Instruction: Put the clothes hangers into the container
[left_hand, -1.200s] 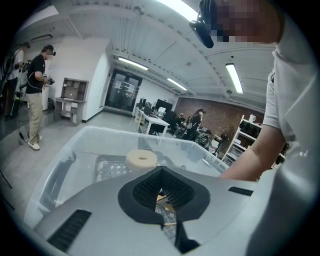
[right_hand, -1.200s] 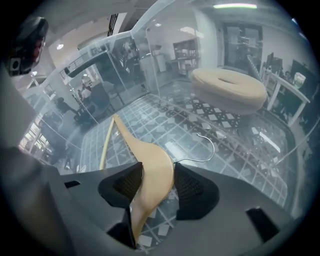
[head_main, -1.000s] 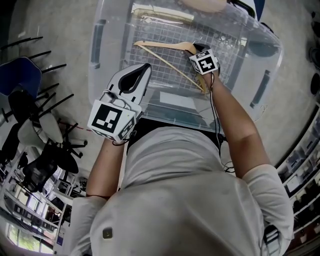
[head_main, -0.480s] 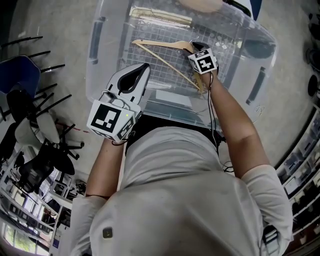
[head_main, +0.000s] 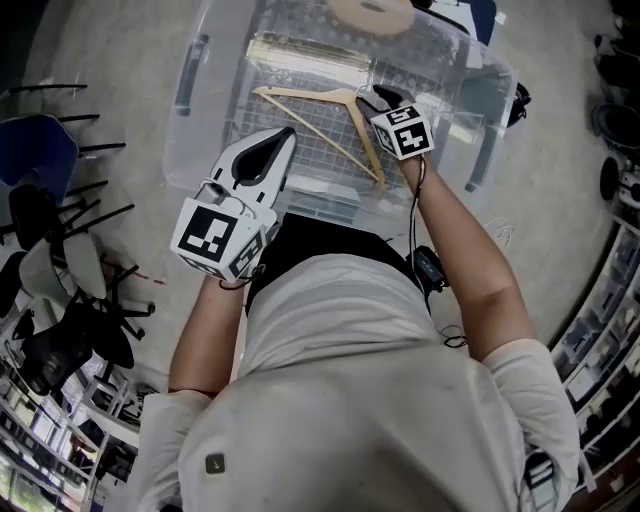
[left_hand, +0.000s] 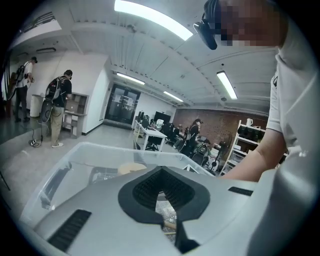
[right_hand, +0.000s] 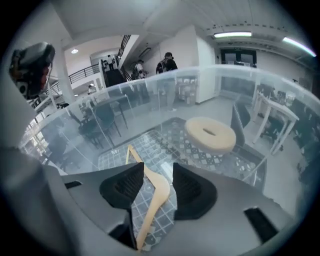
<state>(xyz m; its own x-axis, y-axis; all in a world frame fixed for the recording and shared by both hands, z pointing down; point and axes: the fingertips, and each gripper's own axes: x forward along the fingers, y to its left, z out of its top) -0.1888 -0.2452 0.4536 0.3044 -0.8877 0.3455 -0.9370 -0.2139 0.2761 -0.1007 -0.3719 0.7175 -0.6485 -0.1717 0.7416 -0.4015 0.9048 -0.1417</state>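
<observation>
Person wearing a pale short-sleeved shirt (head_main: 380, 400) and dark trousers (head_main: 320, 240).
A thin black cable (head_main: 413, 215) is running down the forearm, centre right, to a black box (head_main: 432, 268).

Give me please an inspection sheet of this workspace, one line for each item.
Surface: grey floor; the container stands on it.
Job's things: one wooden hanger lies inside the clear container.
Clutter: tan ring at the container's far end.
Grippers: left claw shut, empty. Right claw open above the hanger; its jaws have just been closing, and the hanger shows through the gap, not gripped.
Cables: one black cable trails from the right claw.
Surroundings: chairs at left, shelves at right, people farther off.
</observation>
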